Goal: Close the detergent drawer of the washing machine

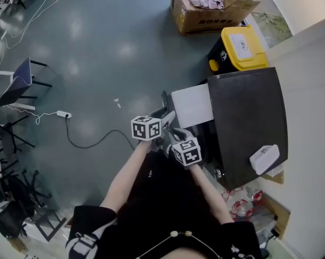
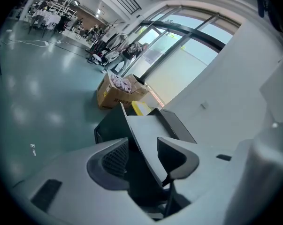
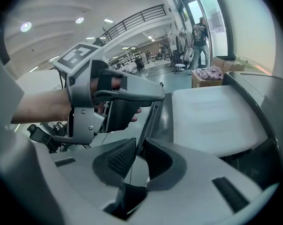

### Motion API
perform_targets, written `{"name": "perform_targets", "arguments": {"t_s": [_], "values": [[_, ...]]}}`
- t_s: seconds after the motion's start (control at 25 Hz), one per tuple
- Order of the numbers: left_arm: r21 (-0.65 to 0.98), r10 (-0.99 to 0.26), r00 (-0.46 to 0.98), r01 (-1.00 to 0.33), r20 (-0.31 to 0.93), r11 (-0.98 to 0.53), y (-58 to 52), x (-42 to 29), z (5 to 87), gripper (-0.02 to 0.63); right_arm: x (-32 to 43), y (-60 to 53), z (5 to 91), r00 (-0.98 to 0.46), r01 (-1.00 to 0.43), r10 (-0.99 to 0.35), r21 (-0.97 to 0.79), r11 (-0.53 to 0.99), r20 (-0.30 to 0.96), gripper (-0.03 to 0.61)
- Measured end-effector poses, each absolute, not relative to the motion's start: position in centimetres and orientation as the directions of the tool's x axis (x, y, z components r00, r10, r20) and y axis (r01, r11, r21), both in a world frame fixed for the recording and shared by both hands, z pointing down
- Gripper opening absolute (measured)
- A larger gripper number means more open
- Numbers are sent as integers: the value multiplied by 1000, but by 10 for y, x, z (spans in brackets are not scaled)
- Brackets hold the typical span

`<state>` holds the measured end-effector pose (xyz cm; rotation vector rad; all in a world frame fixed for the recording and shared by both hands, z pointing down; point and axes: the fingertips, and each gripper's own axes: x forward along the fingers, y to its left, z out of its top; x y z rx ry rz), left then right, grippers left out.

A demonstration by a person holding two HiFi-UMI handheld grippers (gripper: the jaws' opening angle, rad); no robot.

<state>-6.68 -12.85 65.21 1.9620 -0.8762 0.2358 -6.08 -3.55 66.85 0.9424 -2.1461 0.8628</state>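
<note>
The dark washing machine (image 1: 248, 123) stands at the right in the head view, with its pale detergent drawer (image 1: 192, 106) pulled out to the left. Both grippers are at the drawer's thin dark front panel (image 3: 150, 118). My left gripper (image 2: 141, 161) is open, its jaws wide on either side of the panel's edge with gaps showing. In the head view it (image 1: 166, 117) sits at the drawer's near left corner. My right gripper (image 3: 139, 156) is shut on the panel's edge, pads close against it, just nearer to me (image 1: 175, 135). The left gripper (image 3: 115, 95) also shows in the right gripper view.
A cardboard box (image 1: 205, 7) with clothes and a yellow-lidded container (image 1: 240, 47) stand beyond the machine. A white object (image 1: 264, 158) lies on the machine's top. A pale wall runs along the right. A power strip (image 1: 62, 114) with its cable and a chair (image 1: 19, 82) are on the floor at the left.
</note>
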Motion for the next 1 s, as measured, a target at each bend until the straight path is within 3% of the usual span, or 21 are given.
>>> {"name": "perform_targets", "arguments": {"t_s": [1.0], "values": [[676, -468, 728, -667, 501, -314, -132, -56, 647, 183, -48, -39, 658, -556, -804, -418, -338, 489, 719, 64]]}}
